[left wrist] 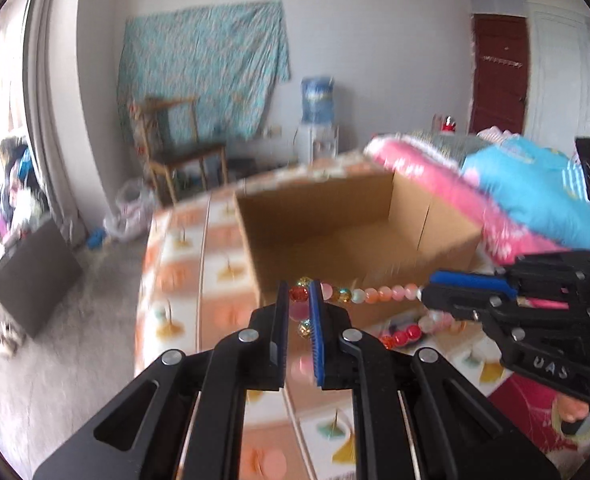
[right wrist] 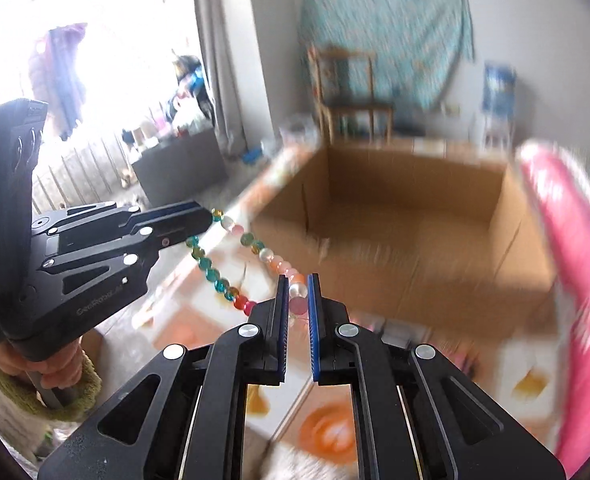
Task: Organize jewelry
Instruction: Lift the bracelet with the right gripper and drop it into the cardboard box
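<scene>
A beaded necklace of pink, orange, red and teal beads hangs stretched between both grippers above the bed. My left gripper is shut on its red and gold beads. My right gripper is shut on a white and pink bead; it shows in the left wrist view as the black tool at the right. In the right wrist view the left gripper comes in from the left, and the necklace sags in a loop between the two. An open cardboard box stands just behind.
The bed cover has an orange and white pattern. Pink and blue bedding is piled right of the box. A wooden chair, a water dispenser and a dark floor box stand beyond. A hand in a green cuff holds the left tool.
</scene>
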